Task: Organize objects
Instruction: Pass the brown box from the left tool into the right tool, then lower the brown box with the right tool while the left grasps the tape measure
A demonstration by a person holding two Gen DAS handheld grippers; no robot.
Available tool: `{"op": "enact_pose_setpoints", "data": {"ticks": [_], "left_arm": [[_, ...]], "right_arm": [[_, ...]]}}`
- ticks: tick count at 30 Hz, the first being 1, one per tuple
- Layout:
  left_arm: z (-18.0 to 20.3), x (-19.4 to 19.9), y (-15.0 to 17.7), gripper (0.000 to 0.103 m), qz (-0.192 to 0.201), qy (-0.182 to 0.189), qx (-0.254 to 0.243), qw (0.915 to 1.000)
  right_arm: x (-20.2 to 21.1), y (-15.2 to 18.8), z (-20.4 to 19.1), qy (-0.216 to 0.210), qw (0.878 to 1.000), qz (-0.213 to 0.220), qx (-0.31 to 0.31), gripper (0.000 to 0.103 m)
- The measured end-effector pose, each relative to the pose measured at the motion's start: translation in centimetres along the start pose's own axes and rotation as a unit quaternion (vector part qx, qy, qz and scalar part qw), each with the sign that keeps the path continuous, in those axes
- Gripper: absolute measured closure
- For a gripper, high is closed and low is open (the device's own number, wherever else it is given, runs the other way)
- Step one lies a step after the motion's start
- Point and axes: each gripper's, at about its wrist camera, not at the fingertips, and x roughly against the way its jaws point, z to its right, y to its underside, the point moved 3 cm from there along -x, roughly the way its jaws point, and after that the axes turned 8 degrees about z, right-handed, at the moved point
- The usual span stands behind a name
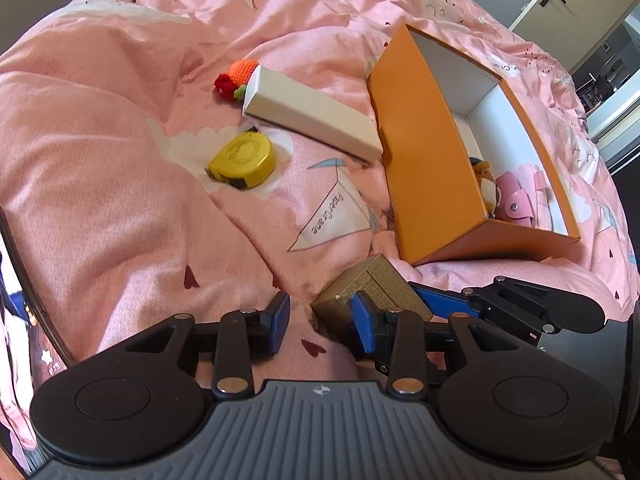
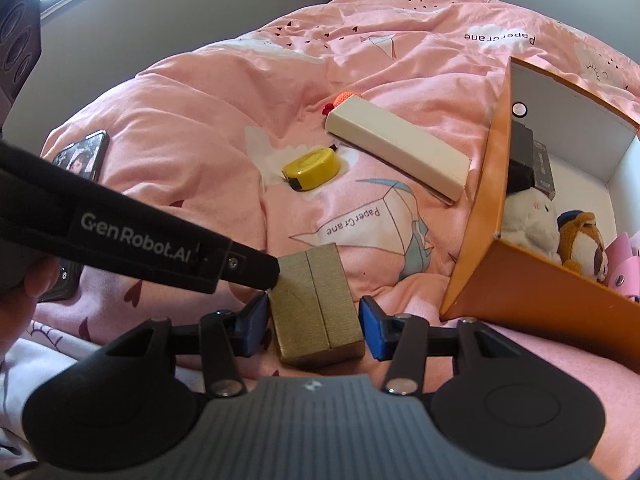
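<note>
Presently you straddled gold box (image 2: 316,304) on bed (image 2: 192,128) with right claw (image 2: 314,326), jaws apart, not yet clamped; left claw (image 1: 320,320) apart, beside it. Next: close, carry into orange box (image 2: 516,292).

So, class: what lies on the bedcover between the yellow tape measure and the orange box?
The long white box lies between the yellow tape measure and the orange box, its end against the orange wall; both views show it.
</note>
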Motion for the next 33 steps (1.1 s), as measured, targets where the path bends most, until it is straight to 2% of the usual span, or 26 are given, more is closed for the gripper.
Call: {"op": "enact_pose_setpoints", "data": {"ticks": [6, 11, 15, 21, 24, 30, 33], "left_arm": [[-0.2, 1.3, -2.4, 0.058, 0.032, 0.01, 0.004, 0.9994], [-1.1, 2.3, -5.1, 0.058, 0.034, 0.026, 0.001, 0.9991], [-1.9, 2.8, -7.5, 0.054, 0.037, 0.02, -0.036, 0.9985], [-2.4, 0.3, -10.1, 0.039, 0.014, 0.013, -0.105, 0.9943], [-1.9, -2.1, -10.5, 0.035, -0.005, 0.029, -0.158, 0.987], [-2.0, -6.4, -10.4, 0.033, -0.054, 0.03, -0.274, 0.9596], [-2.5, -8.0, -10.2, 0.03, -0.085, 0.043, -0.3, 0.9492]], "right_arm": [[0.9, -2.7, 1.2, 0.014, 0.999, 0.03, 0.01, 0.054], [1.7, -5.5, 2.5, 0.007, 0.999, 0.051, 0.004, 0.054], [2.5, -8.0, 3.8, 0.006, 0.997, 0.078, -0.005, 0.054], [4.5, -10.9, 7.3, 0.021, 0.991, 0.123, -0.047, 0.054], [5.2, -11.6, 9.7, 0.029, 0.988, 0.131, -0.075, 0.054], [6.1, -11.5, 14.8, 0.074, 0.981, 0.127, -0.123, 0.054], [6.3, -10.8, 17.4, 0.096, 0.976, 0.123, -0.154, 0.054]]}}
